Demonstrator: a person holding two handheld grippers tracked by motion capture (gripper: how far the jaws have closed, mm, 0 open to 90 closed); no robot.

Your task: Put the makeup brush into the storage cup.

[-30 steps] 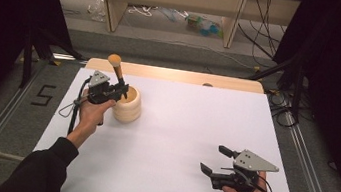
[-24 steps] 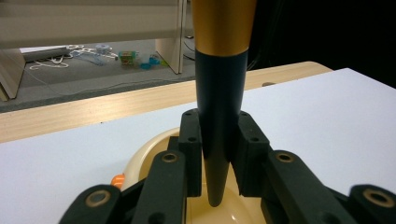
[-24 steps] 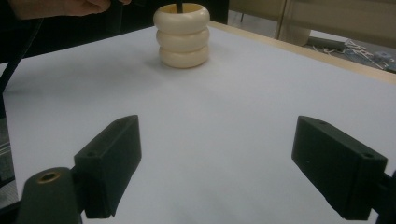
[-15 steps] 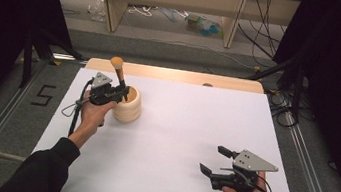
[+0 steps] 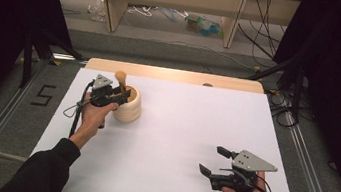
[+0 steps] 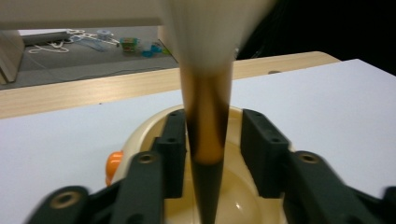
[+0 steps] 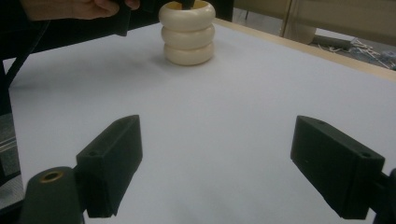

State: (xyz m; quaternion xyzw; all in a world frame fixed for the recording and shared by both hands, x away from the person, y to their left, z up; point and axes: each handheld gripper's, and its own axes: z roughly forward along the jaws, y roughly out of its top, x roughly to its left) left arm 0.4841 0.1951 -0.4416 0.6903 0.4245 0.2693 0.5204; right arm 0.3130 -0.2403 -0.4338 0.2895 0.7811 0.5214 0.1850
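Observation:
A cream ribbed cup (image 5: 130, 109) stands at the back left of the white sheet; its rim shows close up (image 6: 140, 133) and it shows farther off (image 7: 187, 37). A utensil with a dark shaft and a pale wooden top (image 5: 120, 77) stands upright in it (image 6: 205, 107). My left gripper (image 5: 122, 97) is over the cup. Its jaws have just been opening and stand open on either side of the shaft (image 6: 210, 135), with a gap at the right pad. My right gripper (image 5: 210, 159) rests open at the front right, nothing between its jaws (image 7: 229, 149).
The white sheet (image 5: 190, 124) covers the table, with a wooden edge (image 5: 176, 75) at the back. Beyond it are shelf legs and loose cables on the floor (image 5: 169, 17). A small orange thing (image 6: 113, 165) sits by the cup's left rim.
The utensil has sunk lower into the cup and my left gripper's jaws have parted from its shaft. The right gripper has stayed put.

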